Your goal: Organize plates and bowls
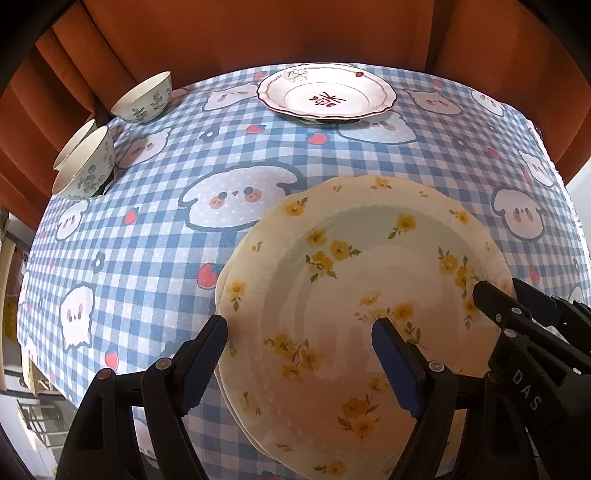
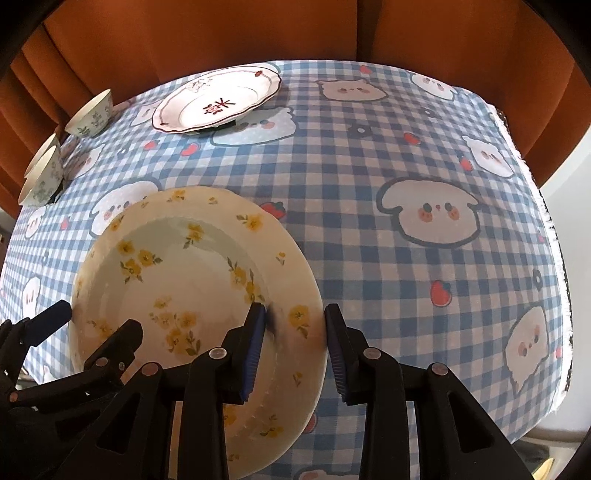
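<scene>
A cream plate with yellow flowers (image 1: 343,295) lies on another like it near the table's front; it also shows in the right wrist view (image 2: 192,266). My left gripper (image 1: 299,354) is open, its fingers straddling the plate's left rim. My right gripper (image 2: 295,343) is open, its fingers either side of the plate's right rim; it shows in the left wrist view (image 1: 502,302). A white plate with red trim (image 1: 325,94) sits at the back, also seen in the right wrist view (image 2: 218,101). Three green-patterned bowls stand at the back left: one alone (image 1: 146,98), two nested (image 1: 86,164).
A blue checked tablecloth with cartoon animals (image 2: 406,184) covers the table. Orange curtains (image 1: 258,33) hang behind it. The table's right edge (image 2: 554,221) drops off beside a pale wall.
</scene>
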Available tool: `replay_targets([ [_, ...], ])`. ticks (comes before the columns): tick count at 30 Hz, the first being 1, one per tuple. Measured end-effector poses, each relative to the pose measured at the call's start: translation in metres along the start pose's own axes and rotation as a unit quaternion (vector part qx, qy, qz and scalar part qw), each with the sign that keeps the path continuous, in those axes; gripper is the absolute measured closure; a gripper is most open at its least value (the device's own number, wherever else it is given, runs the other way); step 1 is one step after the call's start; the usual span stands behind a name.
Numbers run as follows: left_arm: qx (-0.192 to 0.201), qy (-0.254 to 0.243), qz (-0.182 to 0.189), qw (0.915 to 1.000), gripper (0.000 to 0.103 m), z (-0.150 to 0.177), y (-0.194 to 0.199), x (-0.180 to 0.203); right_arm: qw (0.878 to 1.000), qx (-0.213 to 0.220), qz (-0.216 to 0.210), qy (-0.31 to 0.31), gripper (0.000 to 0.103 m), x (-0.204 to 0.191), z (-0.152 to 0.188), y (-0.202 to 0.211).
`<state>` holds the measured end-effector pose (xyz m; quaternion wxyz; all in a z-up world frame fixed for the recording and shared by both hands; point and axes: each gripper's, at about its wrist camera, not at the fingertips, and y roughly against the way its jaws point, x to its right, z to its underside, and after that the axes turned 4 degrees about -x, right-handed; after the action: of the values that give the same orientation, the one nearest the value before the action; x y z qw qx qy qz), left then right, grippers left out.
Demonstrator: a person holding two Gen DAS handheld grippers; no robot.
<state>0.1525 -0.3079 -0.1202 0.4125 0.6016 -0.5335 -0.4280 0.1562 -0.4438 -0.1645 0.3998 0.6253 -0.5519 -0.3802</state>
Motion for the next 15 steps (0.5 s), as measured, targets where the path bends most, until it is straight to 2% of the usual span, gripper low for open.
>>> replay_targets([
  [4, 0.008, -0.019, 0.004, 0.9998, 0.02, -0.002, -0.002, 0.0, 1.0, 0.002, 0.014, -0.003, 0.064, -0.004, 0.001, 0.0],
  [9, 0.003, -0.029, 0.028, 0.9992, 0.02, -0.004, -0.001, -0.01, 0.999, -0.009, 0.029, -0.034, 0.062, -0.006, -0.001, 0.001],
  [13, 0.005, -0.036, 0.039, 0.9986, 0.02, -0.005, 0.004, -0.021, 0.998, -0.005, 0.029, -0.051, 0.052, -0.009, -0.002, 0.013],
  [15, 0.01, -0.043, 0.045, 0.998, 0.02, -0.006, 0.01, -0.029, 0.998, 0.007, 0.022, -0.055, 0.042, -0.016, -0.002, 0.023],
])
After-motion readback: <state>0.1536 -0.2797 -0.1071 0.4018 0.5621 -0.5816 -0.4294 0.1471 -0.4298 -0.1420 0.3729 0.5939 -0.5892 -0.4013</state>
